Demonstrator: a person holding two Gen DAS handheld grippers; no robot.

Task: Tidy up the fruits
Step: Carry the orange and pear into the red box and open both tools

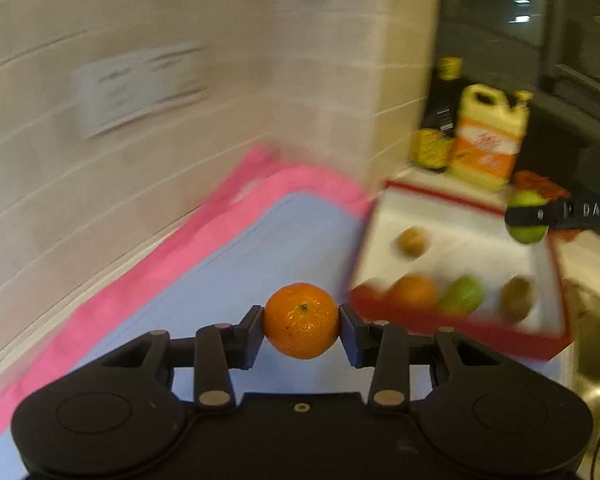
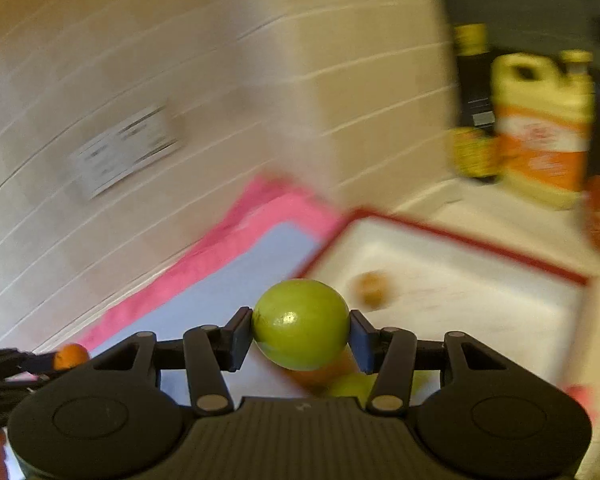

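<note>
Over the mat, left fingers (image 1: 302, 322) grip an orange (image 1: 301, 321), right fingers (image 2: 301, 330) a green fruit (image 2: 300, 324).

A home kitchen counter, by the look of it.
Tiled wall (image 1: 180, 208) is backing the counter (image 2: 472, 208); an oil jug (image 1: 490, 136) and dark bottle (image 1: 444, 108) are standing in the corner, with a socket plate (image 1: 140, 92) sitting on the tiles.
</note>
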